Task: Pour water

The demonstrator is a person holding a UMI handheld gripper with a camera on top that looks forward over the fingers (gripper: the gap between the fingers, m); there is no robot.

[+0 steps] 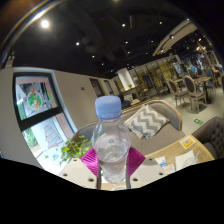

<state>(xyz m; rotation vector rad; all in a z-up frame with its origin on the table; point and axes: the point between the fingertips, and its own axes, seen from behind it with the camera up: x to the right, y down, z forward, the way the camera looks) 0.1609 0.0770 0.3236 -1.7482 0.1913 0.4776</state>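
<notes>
A clear plastic water bottle [111, 138] with a pale blue cap stands upright between my fingers, lifted high so the room shows behind it. My gripper [112, 163] is shut on the bottle, with the magenta pads [91, 160] pressed against its lower body on both sides. The bottle holds water up to about its shoulder. Its base is hidden below the fingers.
A light table [185, 155] with papers lies below to the right. A green plant [73, 150] sits to the left of the bottle. Behind are a sofa with a patterned cushion [148, 120], a wall poster [37, 98] and café chairs [195, 88].
</notes>
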